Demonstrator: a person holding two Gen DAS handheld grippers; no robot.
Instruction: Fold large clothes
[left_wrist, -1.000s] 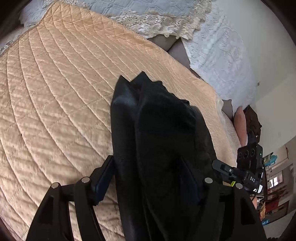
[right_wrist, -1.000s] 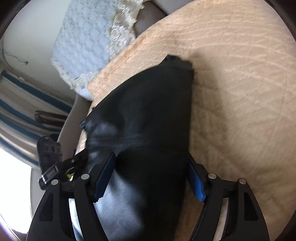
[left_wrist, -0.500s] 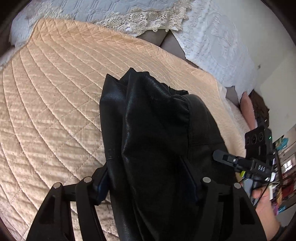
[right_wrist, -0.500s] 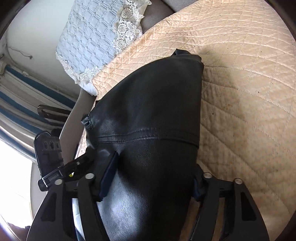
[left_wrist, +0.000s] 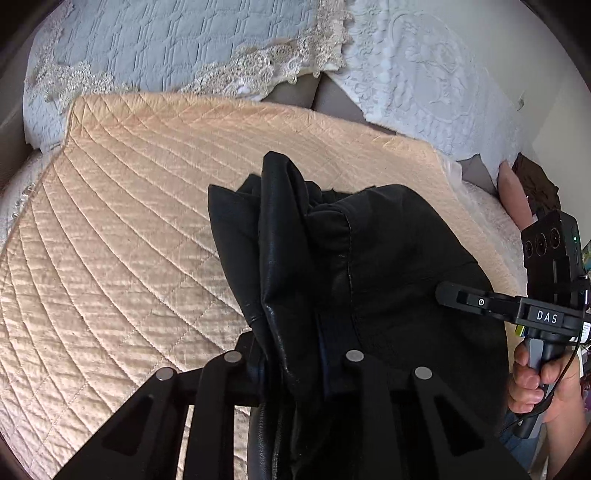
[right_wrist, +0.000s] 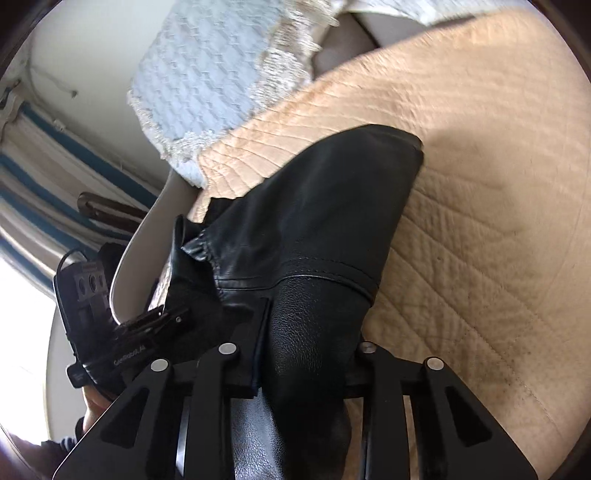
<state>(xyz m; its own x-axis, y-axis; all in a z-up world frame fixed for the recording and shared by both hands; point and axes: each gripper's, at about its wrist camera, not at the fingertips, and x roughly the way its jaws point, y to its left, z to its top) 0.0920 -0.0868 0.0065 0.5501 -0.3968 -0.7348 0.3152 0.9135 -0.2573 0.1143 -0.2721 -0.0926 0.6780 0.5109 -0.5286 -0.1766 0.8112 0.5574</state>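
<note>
Two wrist cameras look down over a bed covered by a peach quilted bedspread (left_wrist: 122, 236), with pale blue lace-edged pillows (left_wrist: 177, 40) at the far end. The task's thing, a large black leather garment (left_wrist: 369, 266), lies bunched on the spread near its middle and rises toward both cameras. The left gripper (left_wrist: 295, 358) has its jaws narrowing, closing on a gathered ridge of the leather that fills the gap between them. In the right wrist view the right gripper (right_wrist: 306, 343) is likewise closing, its jaws drawn in around a thick smooth roll of the same garment (right_wrist: 314, 229), and the pads appear to press on it. A person's hand (left_wrist: 535, 376) grips the handle of the right tool at the edge of the left view. The step in hand looks like securing two holds on one edge before raising the garment to fold it. To do it well, each pinch probably needs to bite fully before any real pull, since heavy, slick leather could slide out of a shallow hold. Both hands would best rise evenly and spread apart, so the piece hangs flat, not twisted. The far end resting on the spread should drag free without snagging the quilting.
</note>
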